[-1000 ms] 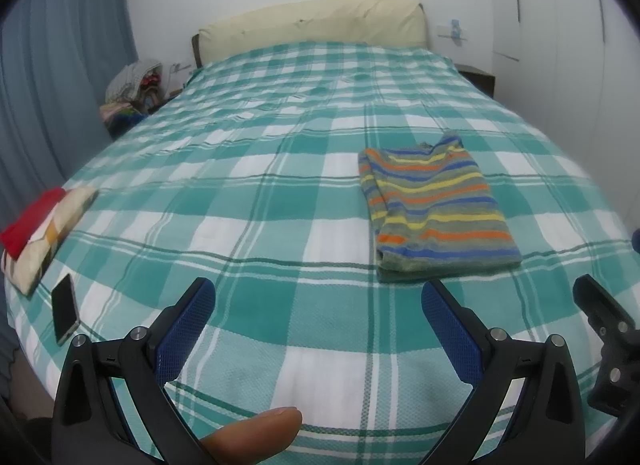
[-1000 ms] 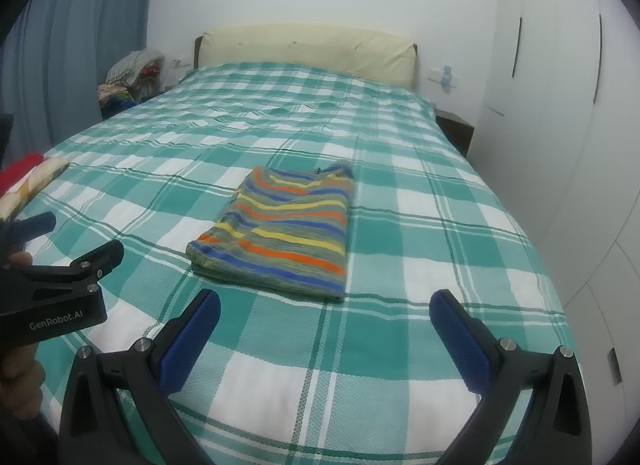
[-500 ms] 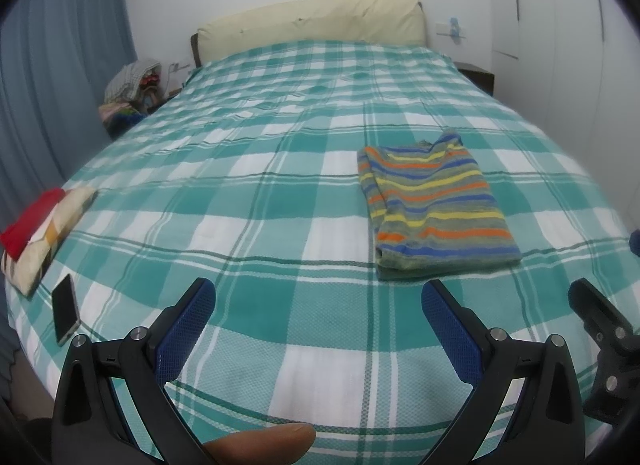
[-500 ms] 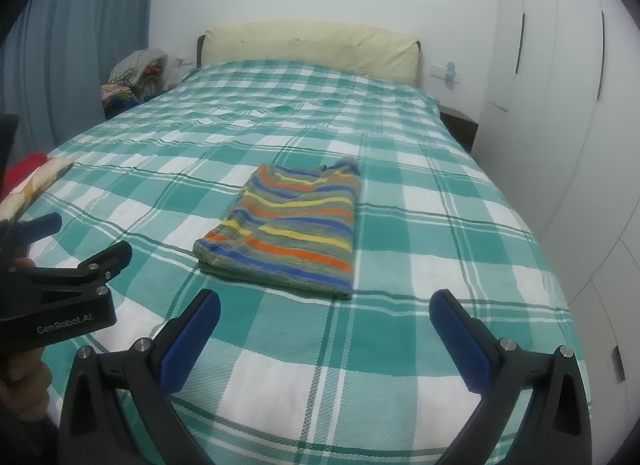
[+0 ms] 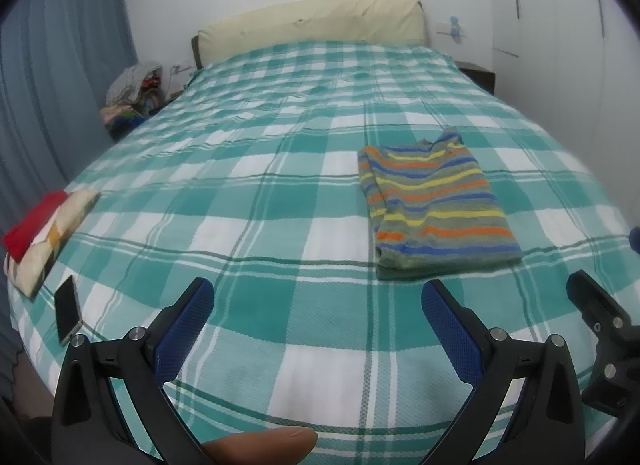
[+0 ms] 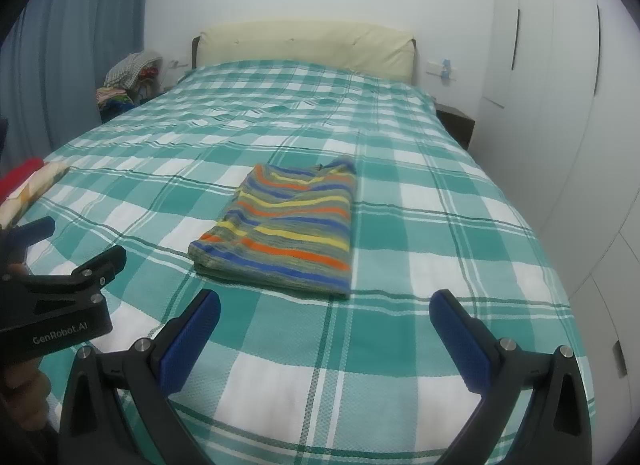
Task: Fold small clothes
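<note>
A small striped garment (image 5: 434, 203) in grey, orange, yellow and blue lies folded into a neat rectangle on the green checked bed (image 5: 256, 169). It also shows in the right wrist view (image 6: 286, 223). My left gripper (image 5: 318, 299) is open and empty, held above the bed's near edge, short of the garment and to its left. My right gripper (image 6: 324, 309) is open and empty, just short of the garment's near edge. Each gripper shows at the edge of the other's view.
A folded red and cream cloth (image 5: 40, 231) and a phone (image 5: 68, 309) lie at the bed's left edge. A pile of clothes (image 5: 134, 95) sits left of the headboard (image 5: 316, 25). White wardrobes (image 6: 560, 105) stand to the right.
Both grippers have drawn back and risen slightly from the garment. It has not moved, and both jaws stay open.
</note>
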Tool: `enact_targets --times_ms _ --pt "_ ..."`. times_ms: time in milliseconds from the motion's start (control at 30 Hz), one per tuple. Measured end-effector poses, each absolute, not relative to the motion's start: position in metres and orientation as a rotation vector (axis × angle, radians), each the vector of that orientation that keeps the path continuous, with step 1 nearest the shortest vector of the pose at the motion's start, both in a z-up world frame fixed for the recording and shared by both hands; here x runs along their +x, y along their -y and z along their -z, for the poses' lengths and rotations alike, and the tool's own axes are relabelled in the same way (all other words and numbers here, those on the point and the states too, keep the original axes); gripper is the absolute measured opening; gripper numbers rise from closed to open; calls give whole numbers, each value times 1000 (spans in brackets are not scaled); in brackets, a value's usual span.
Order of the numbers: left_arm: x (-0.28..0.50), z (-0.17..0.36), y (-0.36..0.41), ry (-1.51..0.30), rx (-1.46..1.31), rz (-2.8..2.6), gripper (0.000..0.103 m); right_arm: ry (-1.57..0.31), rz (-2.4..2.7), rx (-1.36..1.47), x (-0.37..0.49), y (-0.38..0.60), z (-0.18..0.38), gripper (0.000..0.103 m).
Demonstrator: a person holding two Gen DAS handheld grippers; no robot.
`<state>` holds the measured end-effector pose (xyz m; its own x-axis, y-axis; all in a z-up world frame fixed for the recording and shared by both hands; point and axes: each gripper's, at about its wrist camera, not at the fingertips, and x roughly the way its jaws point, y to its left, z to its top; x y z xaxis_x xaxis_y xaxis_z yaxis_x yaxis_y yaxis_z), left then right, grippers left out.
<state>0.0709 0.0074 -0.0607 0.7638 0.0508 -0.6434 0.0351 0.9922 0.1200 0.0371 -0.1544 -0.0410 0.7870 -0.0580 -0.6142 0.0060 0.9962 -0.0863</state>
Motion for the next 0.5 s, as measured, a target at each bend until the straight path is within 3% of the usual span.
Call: enact_targets --times_ms 500 --pt "73 63 -7 -705 133 -13 103 -667 39 -77 40 154 41 103"
